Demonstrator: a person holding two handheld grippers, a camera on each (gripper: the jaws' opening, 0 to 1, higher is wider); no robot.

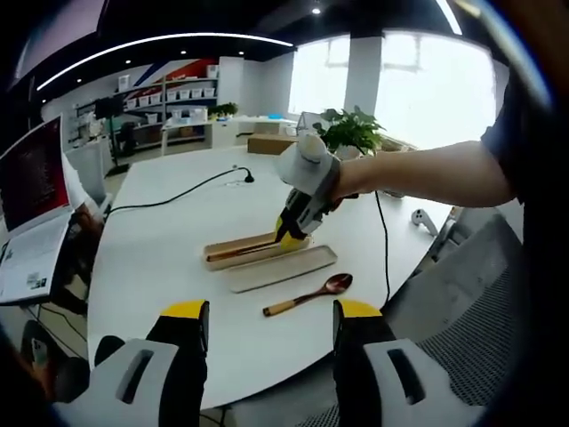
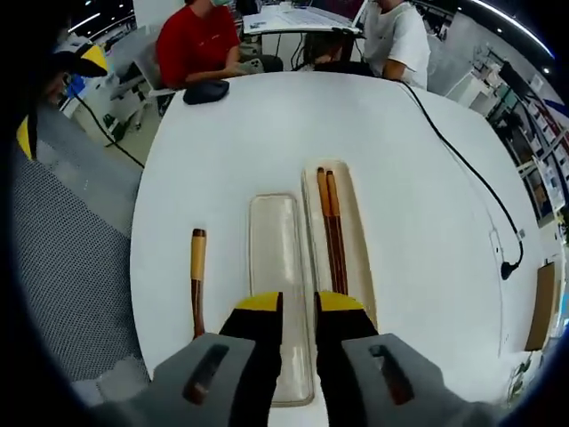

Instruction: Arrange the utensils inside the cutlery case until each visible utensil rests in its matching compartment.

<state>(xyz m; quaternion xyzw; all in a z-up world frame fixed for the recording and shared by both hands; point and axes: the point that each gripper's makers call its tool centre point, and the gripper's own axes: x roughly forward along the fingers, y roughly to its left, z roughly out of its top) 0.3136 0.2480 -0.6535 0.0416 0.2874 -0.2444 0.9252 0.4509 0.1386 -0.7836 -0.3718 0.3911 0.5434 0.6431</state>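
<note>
Wooden chopsticks [image 2: 332, 233] in case [image 2: 358, 240] — spoon [image 2: 197, 280] outside.

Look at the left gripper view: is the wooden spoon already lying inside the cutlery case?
No. The wooden spoon lies on the white table, beside the lid and outside the cutlery case.

Case [image 2: 356, 233]: a shallow tan tray with rounded ends, lying open on the white table. Lid [image 2: 277, 267]: a pale translucent tray, lying flat just beside the case and parallel to it. Chopsticks [image 2: 331, 233]: a dark brown pair with lighter tips, lying side by side lengthwise inside the case. Spoon [image 1: 309, 294]: wooden, with a reddish-brown bowl and a lighter handle end, lying on the table beside the lid, outside the case.
</note>
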